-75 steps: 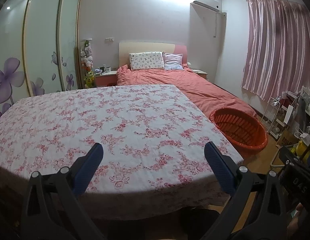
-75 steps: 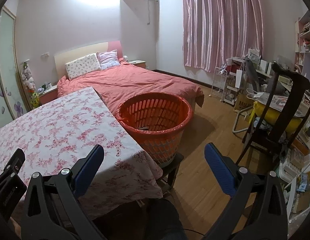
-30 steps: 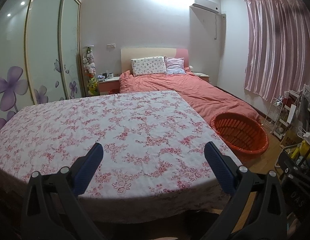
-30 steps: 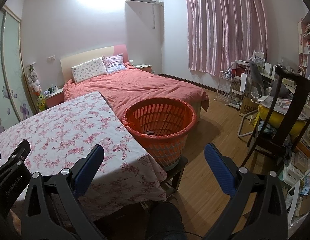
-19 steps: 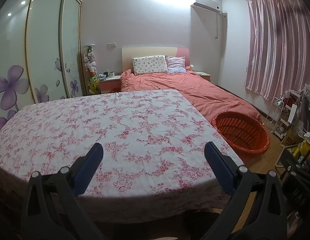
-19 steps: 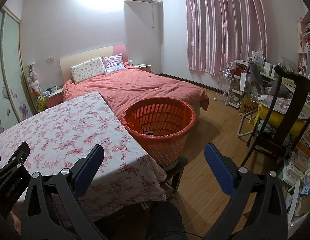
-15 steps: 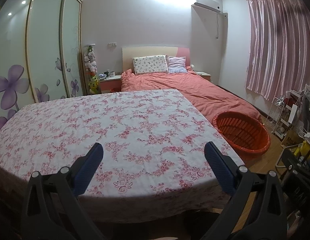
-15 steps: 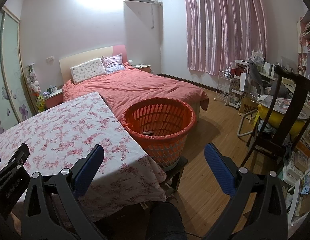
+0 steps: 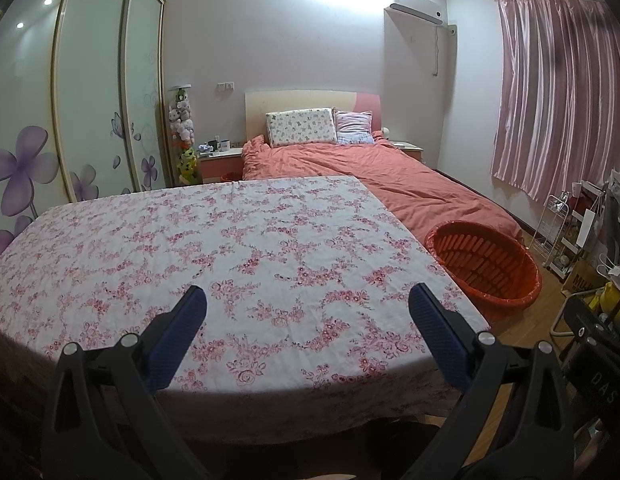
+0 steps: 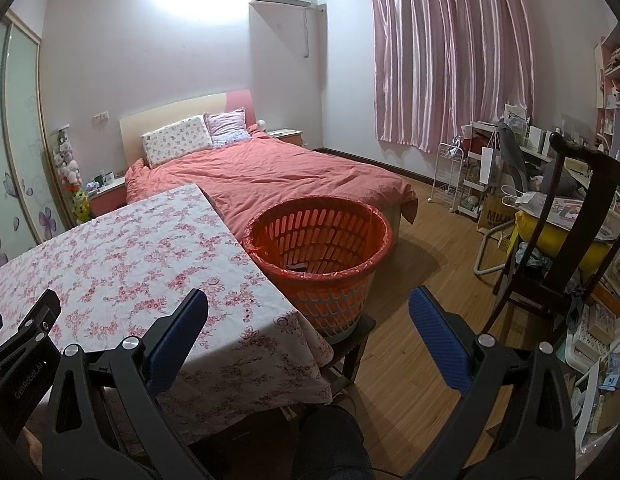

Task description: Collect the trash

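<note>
Floral cloth covers the surface [image 9: 238,240]; the left gripper [image 9: 308,306] hovers above its near edge, fingers spread wide and empty, the orange basket [image 9: 484,264] off right. From the right wrist, the right gripper [image 10: 308,306] gapes empty, basket [image 10: 322,248] just ahead, something dark inside.

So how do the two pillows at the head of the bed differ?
The floral pillow is wider, cream with small scattered flowers, and sits toward the wardrobe side. The striped pillow is smaller, pale pink and lilac with a frilled edge, and sits toward the curtain side. Both lean upright against the headboard, side by side.
</note>
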A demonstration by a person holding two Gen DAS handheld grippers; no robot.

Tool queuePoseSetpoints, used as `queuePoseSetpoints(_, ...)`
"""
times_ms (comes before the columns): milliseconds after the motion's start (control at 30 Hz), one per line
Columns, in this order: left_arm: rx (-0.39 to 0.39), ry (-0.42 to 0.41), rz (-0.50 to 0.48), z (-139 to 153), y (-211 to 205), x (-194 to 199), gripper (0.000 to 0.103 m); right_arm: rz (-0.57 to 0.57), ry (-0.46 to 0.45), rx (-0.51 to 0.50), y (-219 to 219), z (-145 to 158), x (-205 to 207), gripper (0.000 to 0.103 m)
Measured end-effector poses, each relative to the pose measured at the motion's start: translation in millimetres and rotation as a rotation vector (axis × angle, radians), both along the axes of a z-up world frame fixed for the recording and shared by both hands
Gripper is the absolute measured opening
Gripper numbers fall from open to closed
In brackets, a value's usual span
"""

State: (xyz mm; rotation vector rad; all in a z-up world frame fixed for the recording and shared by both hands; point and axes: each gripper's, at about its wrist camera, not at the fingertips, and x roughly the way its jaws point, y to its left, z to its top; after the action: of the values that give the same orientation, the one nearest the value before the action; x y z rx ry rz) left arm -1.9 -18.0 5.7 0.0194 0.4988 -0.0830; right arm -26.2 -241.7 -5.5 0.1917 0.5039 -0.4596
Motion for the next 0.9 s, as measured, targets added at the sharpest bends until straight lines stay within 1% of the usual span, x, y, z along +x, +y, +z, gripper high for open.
queuePoseSetpoints(900, -0.002, 0.005, 0.002, -3.5, 0.8, -0.1, 0.099, 0.0, 0.0, -0.001, 0.7, -0.5, 0.4, 0.1)
